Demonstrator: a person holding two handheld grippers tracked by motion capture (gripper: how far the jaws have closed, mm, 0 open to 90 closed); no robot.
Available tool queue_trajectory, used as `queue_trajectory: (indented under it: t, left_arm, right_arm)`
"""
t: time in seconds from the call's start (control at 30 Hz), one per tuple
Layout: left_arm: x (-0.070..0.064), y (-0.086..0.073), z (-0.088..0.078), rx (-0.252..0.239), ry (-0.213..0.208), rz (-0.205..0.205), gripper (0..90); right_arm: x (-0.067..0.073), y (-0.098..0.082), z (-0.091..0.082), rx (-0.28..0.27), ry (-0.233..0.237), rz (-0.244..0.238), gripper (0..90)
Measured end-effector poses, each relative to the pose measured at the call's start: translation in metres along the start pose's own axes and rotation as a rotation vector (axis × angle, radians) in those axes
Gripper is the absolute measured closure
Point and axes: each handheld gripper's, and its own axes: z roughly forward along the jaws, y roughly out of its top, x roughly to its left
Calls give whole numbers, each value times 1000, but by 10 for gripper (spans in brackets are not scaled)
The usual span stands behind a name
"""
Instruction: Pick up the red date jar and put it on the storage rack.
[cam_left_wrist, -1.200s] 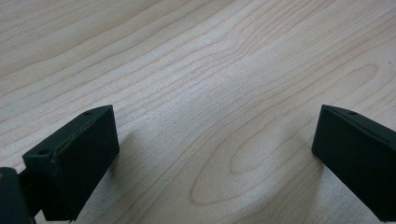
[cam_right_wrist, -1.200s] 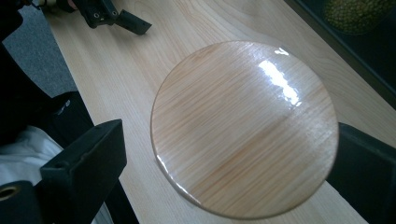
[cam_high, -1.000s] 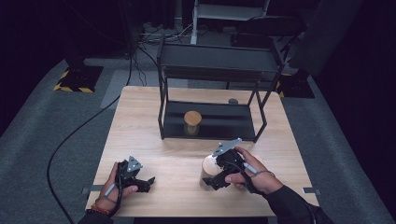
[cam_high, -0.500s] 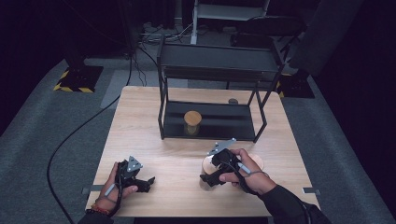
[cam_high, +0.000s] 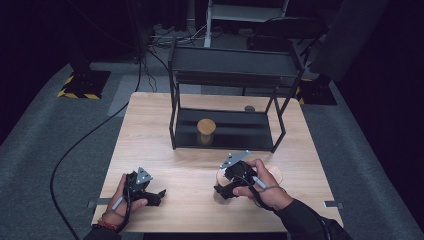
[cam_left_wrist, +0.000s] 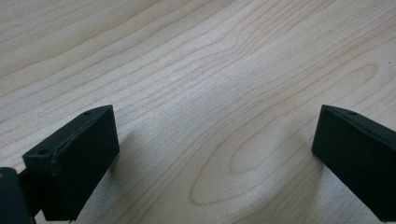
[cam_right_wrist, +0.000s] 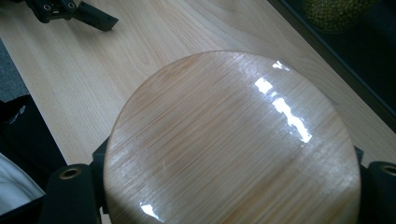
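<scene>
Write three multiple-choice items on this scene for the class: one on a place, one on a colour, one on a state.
1. Where does the jar inside the rack stand?
A. On the top shelf
B. On the lower shelf
C. On the floor

2. What colour is the rack?
A. White
B. Red
C. Black

3. How do the left tongs stand?
A. Open, nothing between them
B. Shut on a jar
C. Shut on a cable

Answers:
1 B: the high view shows the jar on the lower shelf.
2 C: the rack has a black frame and black shelves.
3 A: in the left gripper view the left tongs stand wide apart with bare table between them.
</scene>
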Motion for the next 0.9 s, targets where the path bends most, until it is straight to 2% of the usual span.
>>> queue_trajectory:
  t: [0.33, 0.9]
  left_arm:
    - [0, 0, 0, 0, 0, -1, 4]
    - [0, 0, 0, 0, 0, -1, 4]
  right_arm:
    - [-2, 2, -3, -1, -5, -10, 248]
    - [-13, 9, -23, -38, -11, -23, 248]
